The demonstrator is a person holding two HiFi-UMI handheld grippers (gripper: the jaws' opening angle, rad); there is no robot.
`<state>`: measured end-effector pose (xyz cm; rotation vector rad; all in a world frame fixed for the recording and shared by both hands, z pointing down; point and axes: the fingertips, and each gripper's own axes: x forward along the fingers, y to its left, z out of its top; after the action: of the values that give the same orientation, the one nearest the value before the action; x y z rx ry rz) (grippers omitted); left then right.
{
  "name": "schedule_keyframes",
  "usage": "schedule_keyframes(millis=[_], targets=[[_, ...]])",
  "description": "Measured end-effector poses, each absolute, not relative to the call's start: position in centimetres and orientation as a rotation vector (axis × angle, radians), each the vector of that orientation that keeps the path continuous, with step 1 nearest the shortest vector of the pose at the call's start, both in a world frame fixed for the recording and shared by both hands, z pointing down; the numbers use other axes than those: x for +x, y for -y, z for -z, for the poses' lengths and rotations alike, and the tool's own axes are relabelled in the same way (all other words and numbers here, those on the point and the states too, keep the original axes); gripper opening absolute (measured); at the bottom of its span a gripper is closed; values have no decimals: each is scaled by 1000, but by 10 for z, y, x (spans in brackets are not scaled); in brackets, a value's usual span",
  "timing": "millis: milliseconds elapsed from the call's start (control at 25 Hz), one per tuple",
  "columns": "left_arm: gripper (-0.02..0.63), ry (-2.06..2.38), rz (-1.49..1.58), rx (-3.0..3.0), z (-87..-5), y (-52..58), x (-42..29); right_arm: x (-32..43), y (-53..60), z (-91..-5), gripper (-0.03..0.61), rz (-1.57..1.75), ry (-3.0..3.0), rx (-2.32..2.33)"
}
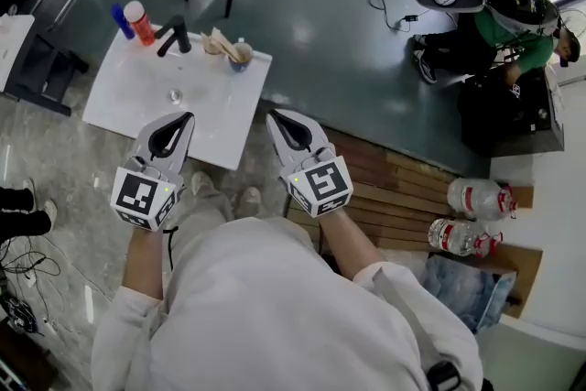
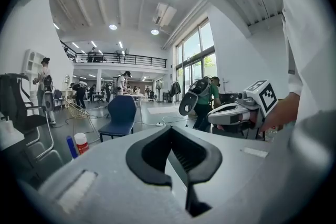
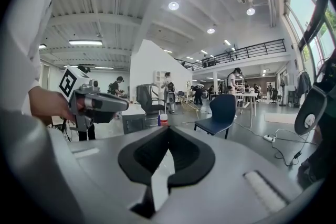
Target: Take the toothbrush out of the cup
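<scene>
Left gripper (image 1: 187, 118) and right gripper (image 1: 276, 116), both of grey moulded plastic with black ribbed pads, closed right down, tips meeting, nothing between the jaws of either. Hang side by side over the near edge of the white, glossy, square basin top (image 1: 128, 96), noses pointing forward and a little down. Well ahead of both, near the far right corner of that white top: a small round grey-blue cup (image 1: 242, 61), upright, with the pale, wood-coloured, slim toothbrush (image 1: 221, 42) standing in it. Leans out over the rim, up and to the left in the head view, long axis tilted rather than vertical, upper end free above the cup; too small to tell bristle end from handle end, or whether more than one stick is there. Lies between the lines of the two grippers but somewhat closer to the right one, so probably a job for the right hand: open first, travel forward and slightly inward, pinch across the thin shaft above the rim, then draw along the lean rather than straight up. Likely light and easy to topple on so smooth and hard a top. Just left of the cup, a matte black bent tap (image 1: 174, 34); further left, an orange-red plastic bottle with a white cap (image 1: 139, 21), just beside a slim blue bottle (image 1: 120, 19). Small round metal drain (image 1: 174, 94) in the middle of the top, nearer the left gripper.
</scene>
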<state>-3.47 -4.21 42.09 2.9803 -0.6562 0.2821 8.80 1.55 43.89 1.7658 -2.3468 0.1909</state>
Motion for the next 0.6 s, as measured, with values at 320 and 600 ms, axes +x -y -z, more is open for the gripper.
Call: schedule_keyframes(millis=[320, 600], targets=[[6, 553, -255, 3000, -424, 94, -34, 81, 34, -441, 2, -176, 2269, 1807], [6, 447, -246, 3028, -424, 128, -33, 71, 75, -439, 2, -145, 2217, 1834]])
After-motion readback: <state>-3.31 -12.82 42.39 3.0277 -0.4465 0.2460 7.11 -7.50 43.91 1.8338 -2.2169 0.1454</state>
